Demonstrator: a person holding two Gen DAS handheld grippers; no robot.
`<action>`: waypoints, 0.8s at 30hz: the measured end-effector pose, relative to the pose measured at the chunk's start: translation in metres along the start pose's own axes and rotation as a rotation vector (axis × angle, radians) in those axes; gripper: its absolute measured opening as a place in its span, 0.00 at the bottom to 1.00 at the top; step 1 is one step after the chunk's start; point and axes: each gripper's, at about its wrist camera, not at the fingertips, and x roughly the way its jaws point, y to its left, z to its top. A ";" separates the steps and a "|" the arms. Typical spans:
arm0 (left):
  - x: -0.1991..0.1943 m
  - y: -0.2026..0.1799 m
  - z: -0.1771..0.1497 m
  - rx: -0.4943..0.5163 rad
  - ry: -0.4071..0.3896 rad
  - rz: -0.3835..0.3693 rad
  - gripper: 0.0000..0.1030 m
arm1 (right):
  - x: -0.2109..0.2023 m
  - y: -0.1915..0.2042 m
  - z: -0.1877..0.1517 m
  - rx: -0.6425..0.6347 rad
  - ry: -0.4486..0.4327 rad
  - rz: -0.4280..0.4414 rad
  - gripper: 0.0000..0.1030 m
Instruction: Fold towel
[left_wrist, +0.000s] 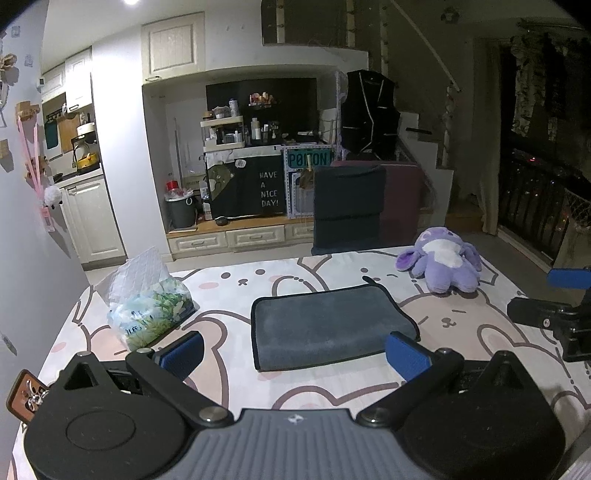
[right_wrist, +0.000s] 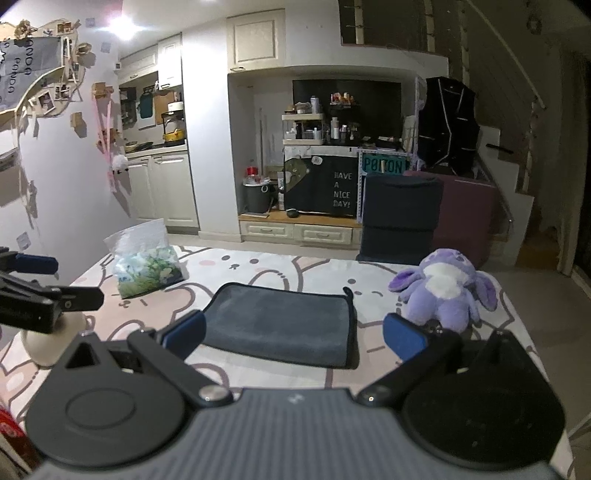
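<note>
Dark grey towel (left_wrist: 328, 325) with black edging, on a white table cover (left_wrist: 332, 384) printed with pink-and-grey bunny outlines. Purple plush toy (left_wrist: 443, 262) with white belly patch. Clear plastic bag (left_wrist: 147, 306) holding green, white and blue print. Blue pads on black fingers of left gripper (left_wrist: 295, 350) and right gripper (right_wrist: 295, 332).

Matt grey cloth towel (left_wrist: 328, 326) beside a glossy, crinkled plastic bag (left_wrist: 147, 302).

Bunny-print table (left_wrist: 332, 384): towel (left_wrist: 328, 325), plush (left_wrist: 441, 260), bag (left_wrist: 147, 306)
</note>
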 end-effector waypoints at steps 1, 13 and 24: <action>-0.004 0.000 -0.002 -0.002 -0.003 -0.001 1.00 | -0.003 0.001 -0.002 -0.002 -0.002 0.001 1.00; -0.042 -0.010 -0.029 0.006 -0.023 -0.032 1.00 | -0.039 0.006 -0.029 0.008 -0.008 0.021 1.00; -0.064 -0.014 -0.057 0.021 0.004 -0.039 1.00 | -0.063 0.012 -0.059 0.017 0.022 0.042 1.00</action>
